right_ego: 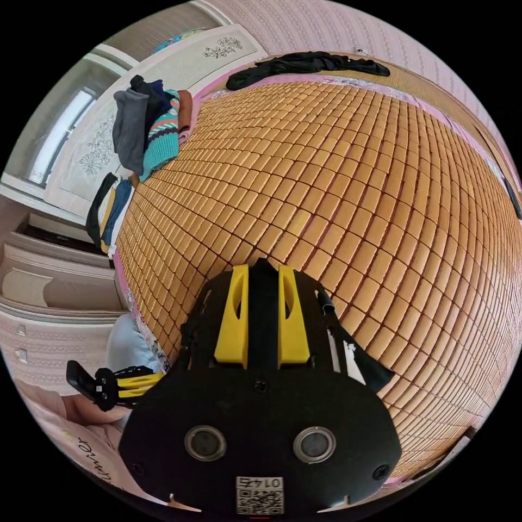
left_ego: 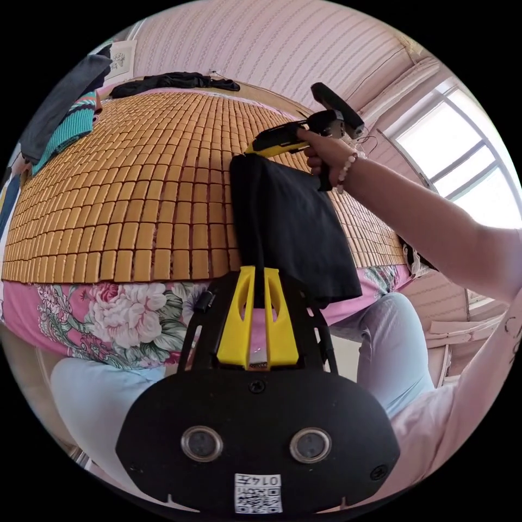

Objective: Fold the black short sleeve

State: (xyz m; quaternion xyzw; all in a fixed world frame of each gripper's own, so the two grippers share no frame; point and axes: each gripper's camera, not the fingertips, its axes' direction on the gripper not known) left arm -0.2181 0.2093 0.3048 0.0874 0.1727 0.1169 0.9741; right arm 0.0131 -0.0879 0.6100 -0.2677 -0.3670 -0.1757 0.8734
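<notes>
A big bed with an orange bamboo-tile mat (left_ego: 136, 217) is lying under the folded black short-sleeve shirt (left_ego: 296, 228), which is hanging in the air. The left tongs (left_ego: 260, 283) and right tongs (left_ego: 251, 152) are both pinching it closed. It might unfold if one lets go.

shirt (left_ego: 293, 228) above mat (left_ego: 136, 190)

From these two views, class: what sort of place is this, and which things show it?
Likely a bedroom: a bed with a bamboo mat over a floral sheet, clothes heaped at its edge, a window.
</notes>
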